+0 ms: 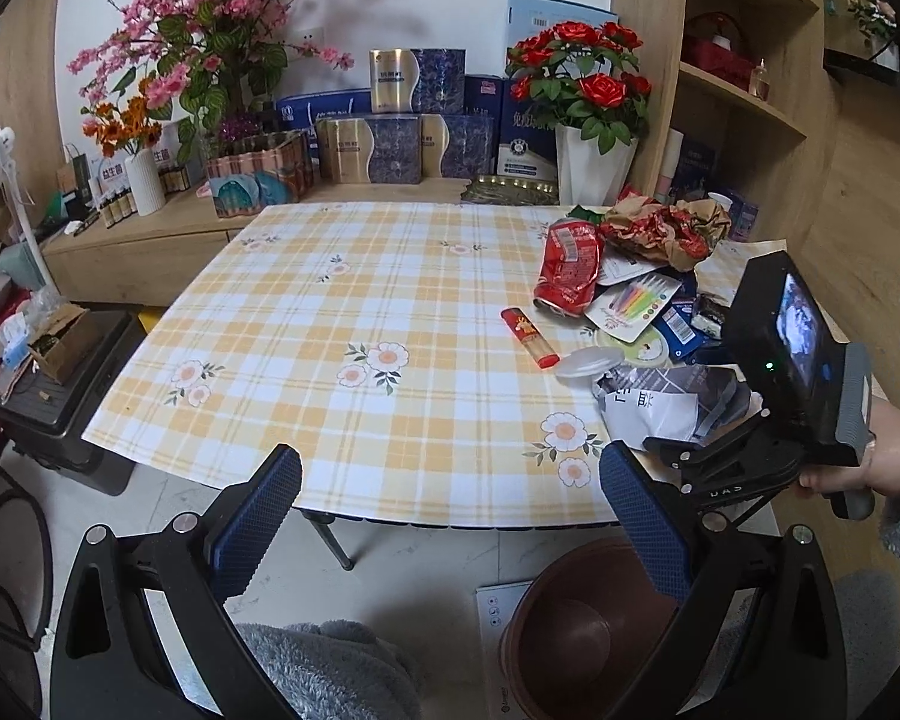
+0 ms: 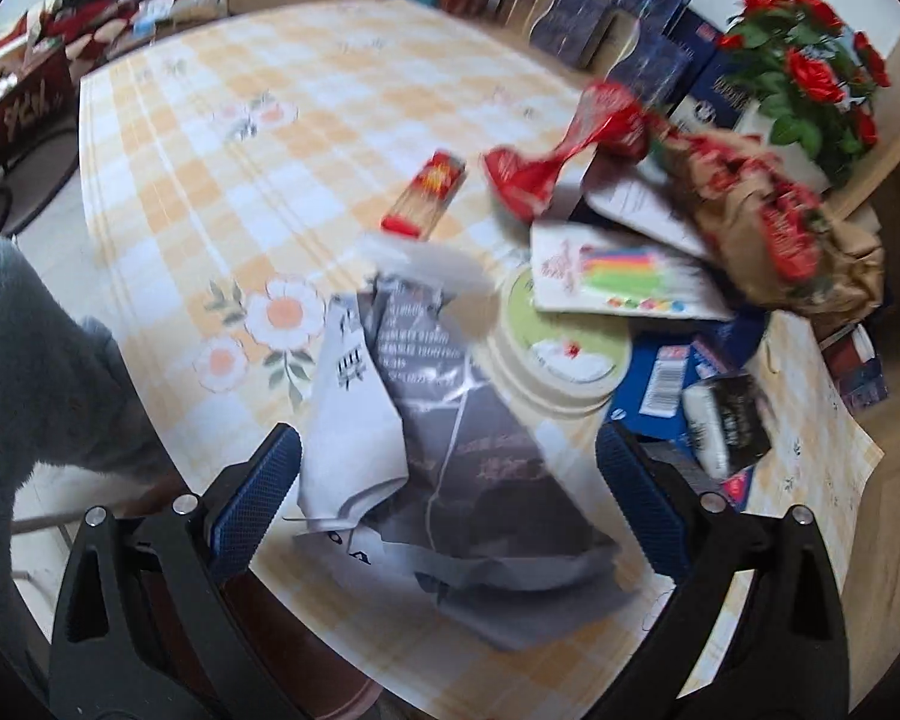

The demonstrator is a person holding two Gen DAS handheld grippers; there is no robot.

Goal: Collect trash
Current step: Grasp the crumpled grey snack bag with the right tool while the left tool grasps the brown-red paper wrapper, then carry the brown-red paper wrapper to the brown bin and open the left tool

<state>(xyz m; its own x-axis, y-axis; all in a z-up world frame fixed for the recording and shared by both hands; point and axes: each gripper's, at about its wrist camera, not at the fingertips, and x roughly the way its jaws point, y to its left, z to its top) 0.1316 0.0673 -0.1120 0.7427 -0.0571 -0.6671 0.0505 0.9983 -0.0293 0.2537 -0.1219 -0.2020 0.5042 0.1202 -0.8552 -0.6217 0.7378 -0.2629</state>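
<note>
The step in hand looks like the reach for the first piece of trash: the right hand-held gripper (image 2: 447,495) hangs over the grey and white crumpled paper bag (image 2: 450,468) at the near edge of the surface (image 1: 330,324), its jaws wide with the bag between them but the pads not yet pressing. The left hand-held gripper (image 1: 450,516) is also spread wide and holds nothing, poised off the near edge of the surface.

The rest of the trash lies at about two o'clock from the bag in the right wrist view: a crushed red can (image 2: 564,150), a red tube (image 2: 426,195), a lid (image 2: 561,354) and a brown wrapper (image 2: 780,228).

The next move probably calls for lowering and closing on the bag. The brown bin (image 1: 582,630) on the floor, at five o'clock in the left wrist view, appears empty.
</note>
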